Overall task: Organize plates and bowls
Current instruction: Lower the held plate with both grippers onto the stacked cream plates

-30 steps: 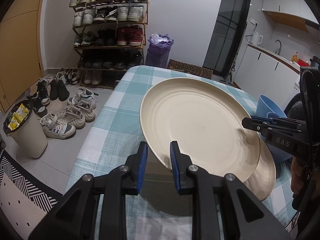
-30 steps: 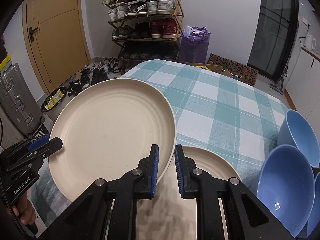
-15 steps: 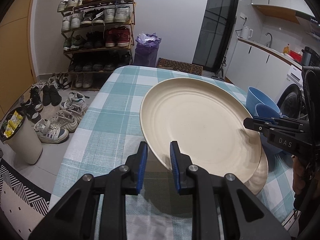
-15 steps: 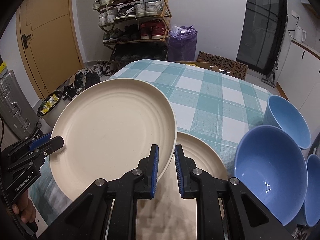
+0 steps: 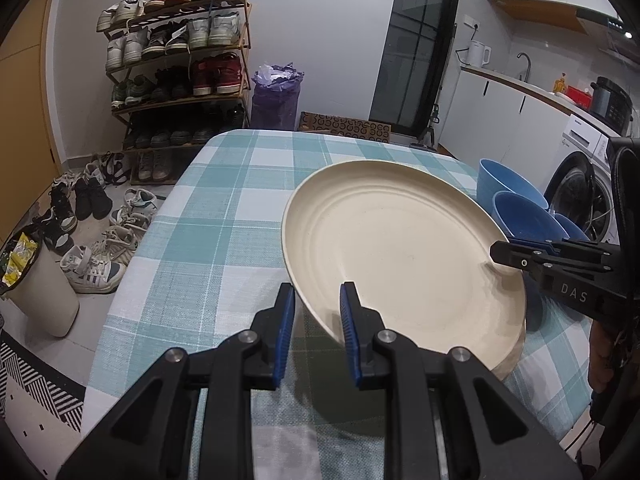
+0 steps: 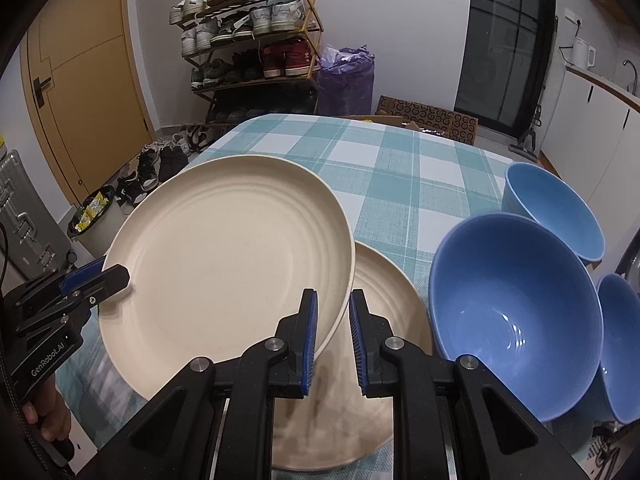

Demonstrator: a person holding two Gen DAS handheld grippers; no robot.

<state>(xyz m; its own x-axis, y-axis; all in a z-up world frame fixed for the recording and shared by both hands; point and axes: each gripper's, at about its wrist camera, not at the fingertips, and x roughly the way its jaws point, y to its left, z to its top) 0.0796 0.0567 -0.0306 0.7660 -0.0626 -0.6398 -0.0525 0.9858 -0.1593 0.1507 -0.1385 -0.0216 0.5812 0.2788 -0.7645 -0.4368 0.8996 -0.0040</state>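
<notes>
A large cream plate is held tilted above the checked table. My left gripper is shut on its near rim; it also shows in the right wrist view. My right gripper is shut on the opposite rim; it also shows in the left wrist view. A second cream plate lies on the table under the held one. Three blue bowls stand to the right of it.
The checked tablecloth covers the table. Off the left edge are shoes on the floor, a white bin and a shoe rack. A washing machine and kitchen counter are at the right.
Both grippers have carried the held plate toward the right, over the lower plate. It now covers more of that plate, and the blue bowls are closer.
</notes>
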